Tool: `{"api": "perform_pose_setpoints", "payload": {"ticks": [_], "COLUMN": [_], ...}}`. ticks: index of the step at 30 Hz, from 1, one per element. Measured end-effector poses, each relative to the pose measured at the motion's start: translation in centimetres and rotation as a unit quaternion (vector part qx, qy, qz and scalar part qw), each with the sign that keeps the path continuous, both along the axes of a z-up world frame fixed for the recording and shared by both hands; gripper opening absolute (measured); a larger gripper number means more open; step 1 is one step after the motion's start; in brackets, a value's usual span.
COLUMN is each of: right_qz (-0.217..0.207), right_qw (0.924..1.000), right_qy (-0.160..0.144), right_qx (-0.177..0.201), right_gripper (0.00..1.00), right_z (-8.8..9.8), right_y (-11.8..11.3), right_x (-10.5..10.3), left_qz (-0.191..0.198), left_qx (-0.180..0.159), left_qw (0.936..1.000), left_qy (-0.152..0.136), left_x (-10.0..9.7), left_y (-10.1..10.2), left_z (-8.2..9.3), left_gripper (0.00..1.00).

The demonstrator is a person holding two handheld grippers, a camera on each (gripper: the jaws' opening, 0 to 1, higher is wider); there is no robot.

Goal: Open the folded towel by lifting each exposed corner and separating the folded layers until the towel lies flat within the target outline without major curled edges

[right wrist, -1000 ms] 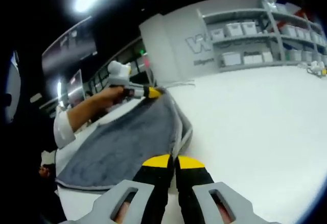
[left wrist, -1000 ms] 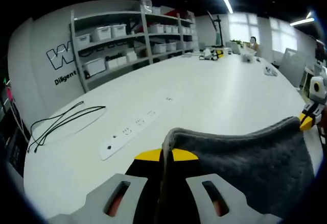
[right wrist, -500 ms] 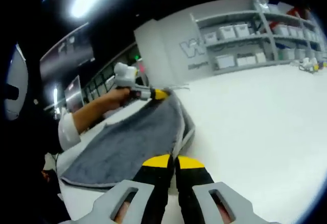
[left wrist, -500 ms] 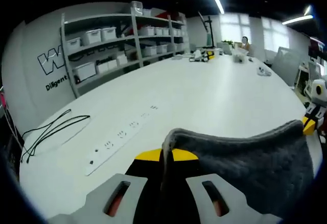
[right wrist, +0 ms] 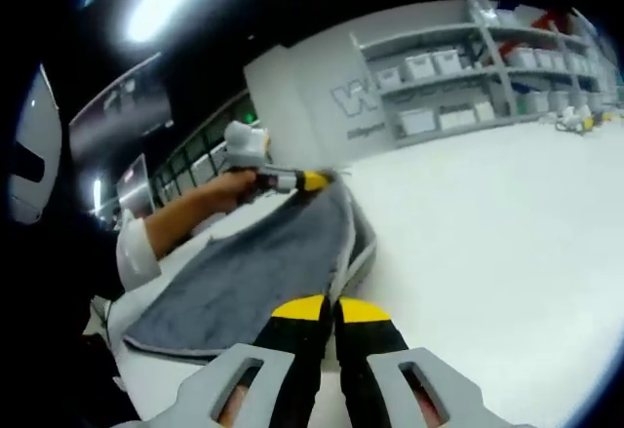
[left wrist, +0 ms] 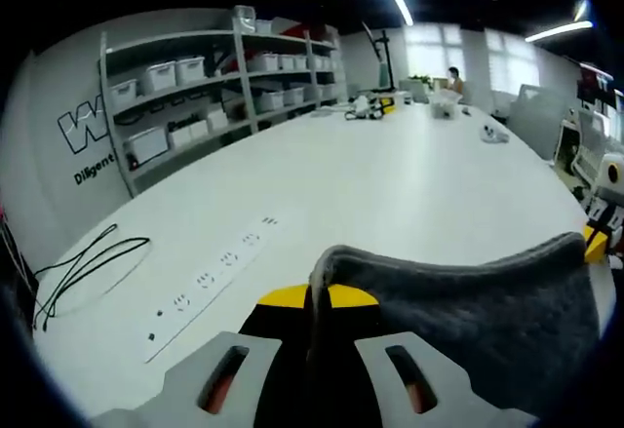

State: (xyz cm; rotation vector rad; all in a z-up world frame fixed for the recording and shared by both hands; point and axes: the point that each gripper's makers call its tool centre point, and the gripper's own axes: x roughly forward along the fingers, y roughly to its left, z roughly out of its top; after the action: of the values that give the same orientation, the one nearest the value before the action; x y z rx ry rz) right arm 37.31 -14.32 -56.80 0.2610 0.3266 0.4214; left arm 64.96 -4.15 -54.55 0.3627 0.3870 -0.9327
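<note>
A dark grey towel [left wrist: 468, 311] is held raised above the white table [left wrist: 390, 175], stretched between the two grippers. In the left gripper view, one corner of the towel is pinched between the closed jaws of the left gripper [left wrist: 317, 301], and the top hem runs right to the far corner, where the yellow tip of the right gripper [left wrist: 595, 243] is seen. In the right gripper view, the jaws of the right gripper [right wrist: 327, 313] are pressed together on the near corner, and the cloth [right wrist: 253, 267] slopes away to the left gripper [right wrist: 292, 181], gripped in a person's hand [right wrist: 226, 188]. A folded layer is seen along the right edge of the cloth.

The task is judged partly done: both corners are taken up and the towel is largely spread, but it is not yet laid flat. No target outline can be made out on the table. A white power strip [left wrist: 210, 272] and black cables [left wrist: 83, 267] lie to the left.
</note>
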Motion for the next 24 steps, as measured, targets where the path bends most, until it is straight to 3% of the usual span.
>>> {"api": "perform_pose_setpoints", "payload": {"ticks": [13,24], "right_qz": [-0.014,-0.015], "right_qw": [0.9993,0.9985], "right_qy": [-0.01,-0.008], "right_qx": [-0.034,-0.052], "right_gripper": [0.0,0.0], "right_z": [0.0,-0.2], "right_y": [-0.6,-1.0], "right_x": [-0.7,-1.3], "left_qz": [-0.022,-0.033], "left_qx": [-0.021,-0.013], "left_qw": [0.9995,0.9993], "left_qy": [0.009,0.004], "left_x": [-0.1,-0.5], "left_y": [-3.1,-5.3], "left_z": [0.0,-0.4], "left_gripper": [0.04,0.04]}}
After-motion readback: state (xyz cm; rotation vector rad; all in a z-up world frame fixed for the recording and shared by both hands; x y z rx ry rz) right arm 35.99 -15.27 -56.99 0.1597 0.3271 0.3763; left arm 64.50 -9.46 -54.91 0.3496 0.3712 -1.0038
